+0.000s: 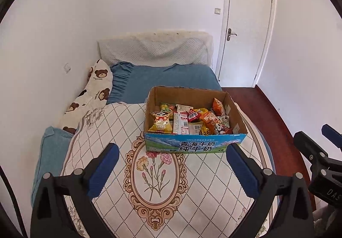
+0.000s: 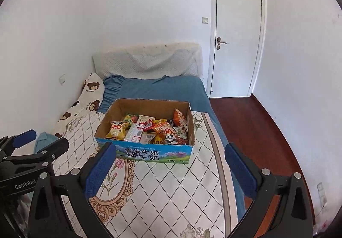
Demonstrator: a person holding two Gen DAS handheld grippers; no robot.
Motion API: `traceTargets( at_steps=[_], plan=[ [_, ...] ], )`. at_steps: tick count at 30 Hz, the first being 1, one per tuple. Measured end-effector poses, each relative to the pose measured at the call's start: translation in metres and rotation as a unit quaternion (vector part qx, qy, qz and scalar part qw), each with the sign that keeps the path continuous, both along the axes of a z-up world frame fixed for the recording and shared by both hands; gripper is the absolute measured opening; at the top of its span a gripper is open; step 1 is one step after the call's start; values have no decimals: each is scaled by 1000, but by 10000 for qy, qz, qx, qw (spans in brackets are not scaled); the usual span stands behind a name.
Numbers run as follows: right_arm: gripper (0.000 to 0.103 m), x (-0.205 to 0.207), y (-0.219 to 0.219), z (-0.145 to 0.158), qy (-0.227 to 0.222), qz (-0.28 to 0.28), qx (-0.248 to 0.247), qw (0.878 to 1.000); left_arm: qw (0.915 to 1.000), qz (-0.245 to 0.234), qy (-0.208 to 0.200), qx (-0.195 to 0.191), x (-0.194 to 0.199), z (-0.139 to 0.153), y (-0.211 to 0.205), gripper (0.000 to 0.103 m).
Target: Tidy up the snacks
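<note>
Left gripper (image 1: 172, 157): hovering with jaws spread wide, gripping nothing; the milk carton box (image 1: 193, 145) is sitting just ahead of the jaws
Right gripper (image 2: 170, 157): gaping wide too, carrying nothing; box lying ahead, slightly left of its jaws
Snacks (image 1: 190, 119): all lying heaped inside the box; none showing on the bedspread (image 1: 119, 122)
Progress: fitting either a finished gathering or a jumble awaiting sorting
Writing: box reading "青海牛奶 纯牛奶"; left gripper's body reading "GenRobot"
</note>
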State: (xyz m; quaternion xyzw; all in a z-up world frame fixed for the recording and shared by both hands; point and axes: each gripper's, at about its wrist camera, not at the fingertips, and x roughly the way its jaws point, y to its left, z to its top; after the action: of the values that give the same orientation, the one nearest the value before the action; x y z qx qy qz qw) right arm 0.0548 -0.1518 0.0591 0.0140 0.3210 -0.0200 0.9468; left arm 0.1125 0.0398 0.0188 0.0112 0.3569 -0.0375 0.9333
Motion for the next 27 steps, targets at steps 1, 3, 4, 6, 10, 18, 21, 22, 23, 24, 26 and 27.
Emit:
traceTargets(
  at_steps=[1,3,4,6,10,18,21,22,23,24,26,27],
  plan=[
    [103,5,-1,-3,7,-31,-3,10000,10000,20,-6,10,5,-2,0,103],
    [103,15,-4,-10,-10,-95,-6,10000,10000,74,-27,45,14,-6,-2,103],
    [103,20,-6,-14,-5,-88,15,10000,9999,97,-19,73,20,-9,-3,103],
    [103,30,-8,-22,1,-71,84,9999,9998,153,3,119,31,-16,-4,103],
    [103,52,-11,-38,34,-206,37,9998,9994,230,191,199,56,-34,-8,103],
    [103,90,-17,-63,217,-225,27,9995,9981,258,499,254,89,-63,-14,103],
    [103,101,-19,-70,272,-253,-7,9993,9977,256,552,302,95,-69,-16,103],
    [103,105,-20,-73,290,-273,-22,9992,9976,266,563,308,97,-69,-16,103],
    [103,108,-20,-76,318,-279,-30,9991,9976,254,563,298,98,-70,-17,103],
    [103,112,-21,-78,347,-276,-25,9990,9977,247,560,303,99,-70,-17,103],
    [103,118,-21,-82,384,-284,-40,9989,9978,241,534,326,100,-69,-18,103],
    [103,120,-21,-84,398,-280,-44,9988,9977,235,533,333,101,-69,-18,103]
  ],
)
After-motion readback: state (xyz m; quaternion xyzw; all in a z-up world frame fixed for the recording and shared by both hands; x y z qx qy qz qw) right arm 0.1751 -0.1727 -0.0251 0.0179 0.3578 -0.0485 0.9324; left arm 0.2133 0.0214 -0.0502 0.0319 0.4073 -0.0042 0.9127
